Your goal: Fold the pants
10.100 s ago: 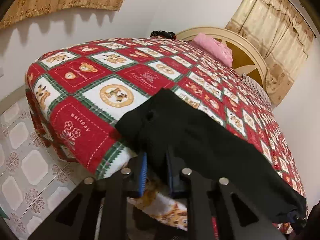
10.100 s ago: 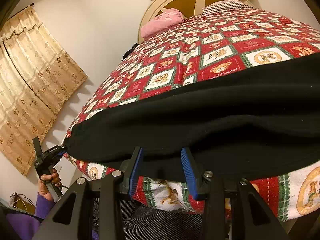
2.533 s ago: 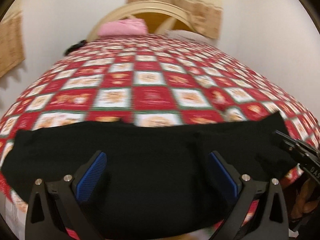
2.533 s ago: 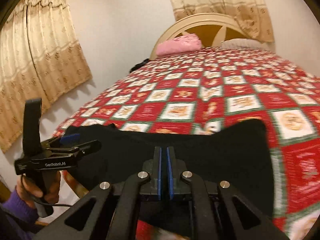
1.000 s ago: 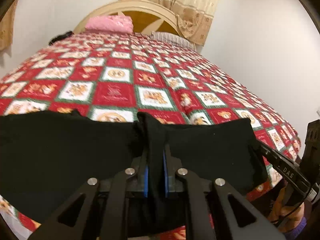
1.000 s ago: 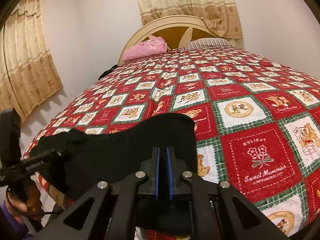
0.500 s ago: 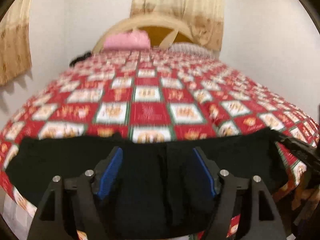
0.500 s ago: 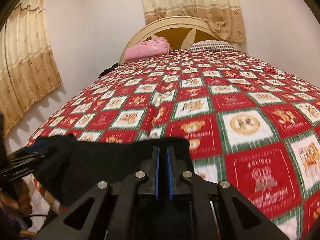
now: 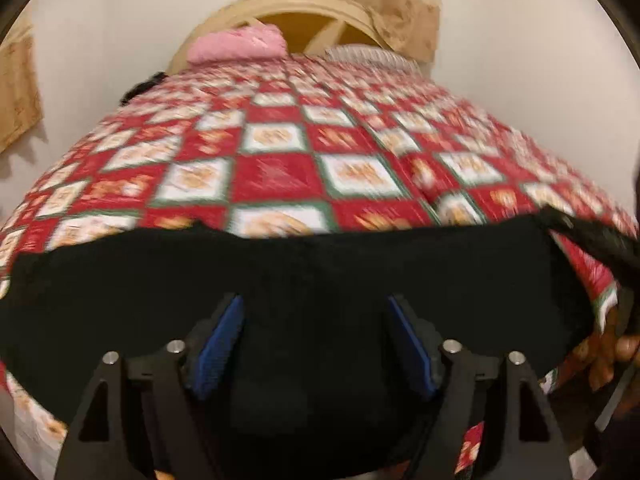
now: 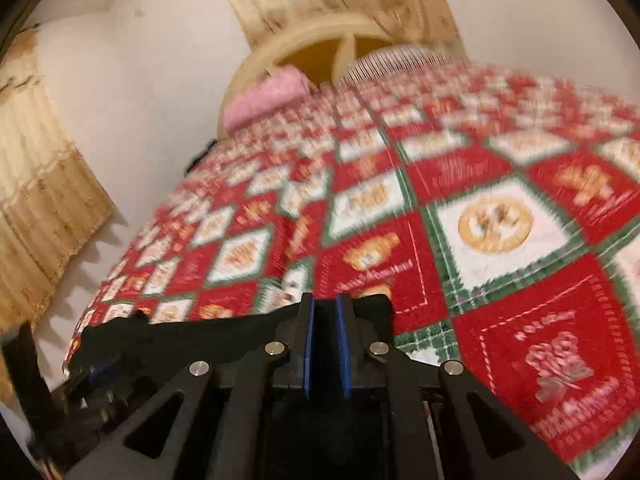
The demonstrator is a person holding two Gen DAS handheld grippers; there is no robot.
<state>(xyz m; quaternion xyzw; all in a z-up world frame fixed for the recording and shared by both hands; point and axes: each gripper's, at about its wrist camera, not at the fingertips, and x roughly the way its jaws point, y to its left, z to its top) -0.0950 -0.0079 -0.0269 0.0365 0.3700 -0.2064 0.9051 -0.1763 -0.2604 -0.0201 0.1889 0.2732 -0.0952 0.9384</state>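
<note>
Black pants (image 9: pixel 320 264) lie spread flat across the near edge of the bed's red checked quilt (image 9: pixel 276 176). My left gripper (image 9: pixel 316 340) hovers over their middle. Its jaws are opening wide; cloth lies under the blue pads (image 9: pixel 218 338) but they do not press it. In the right wrist view the pants (image 10: pixel 224 334) run left from my right gripper (image 10: pixel 325 340). Its jaws are starting to open by a sliver, and the pants' right end is still pinched between the pads. The right gripper (image 9: pixel 592 240) also shows at the left wrist view's right edge.
A pink folded blanket (image 9: pixel 240 44) and a striped pillow (image 9: pixel 368 56) lie by the cream headboard (image 9: pixel 304 8). A small dark object (image 9: pixel 140 86) sits at the quilt's far left edge. Curtains (image 10: pixel 44 208) hang left. A person's hand (image 9: pixel 608 356) shows at the bed's right corner.
My left gripper has let go of the pinched fold and opened wide; the pants now lie flat. The right gripper has shifted along the bed edge, still on the pants' end.
</note>
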